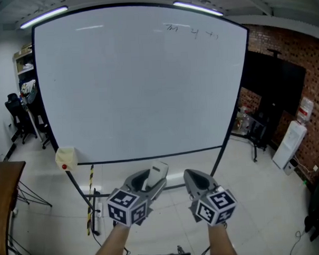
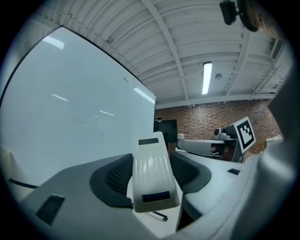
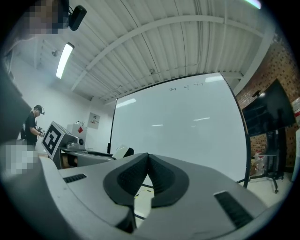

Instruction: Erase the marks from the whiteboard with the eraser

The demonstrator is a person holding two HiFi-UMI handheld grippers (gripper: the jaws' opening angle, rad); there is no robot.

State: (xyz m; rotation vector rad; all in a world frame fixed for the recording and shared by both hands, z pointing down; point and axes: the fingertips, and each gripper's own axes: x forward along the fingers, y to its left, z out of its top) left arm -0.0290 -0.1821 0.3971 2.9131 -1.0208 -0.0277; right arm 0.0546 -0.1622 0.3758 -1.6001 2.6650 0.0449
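Eraser (image 2: 152, 173), light, stiff plastic, likely slick, sits clamped by its long sides in my left tongs (image 1: 147, 185), my right tongs (image 3: 148, 177) pressed together on nothing, the marks (image 1: 192, 32) high above both on the whiteboard (image 1: 136, 88).

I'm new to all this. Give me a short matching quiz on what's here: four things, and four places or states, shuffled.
1. eraser
2. marks
3. right gripper
4. yellow pad

A. at the whiteboard's lower left corner
B. shut, empty
C. held by the left gripper
D. near the whiteboard's top right

Pairs: 1-C, 2-D, 3-B, 4-A
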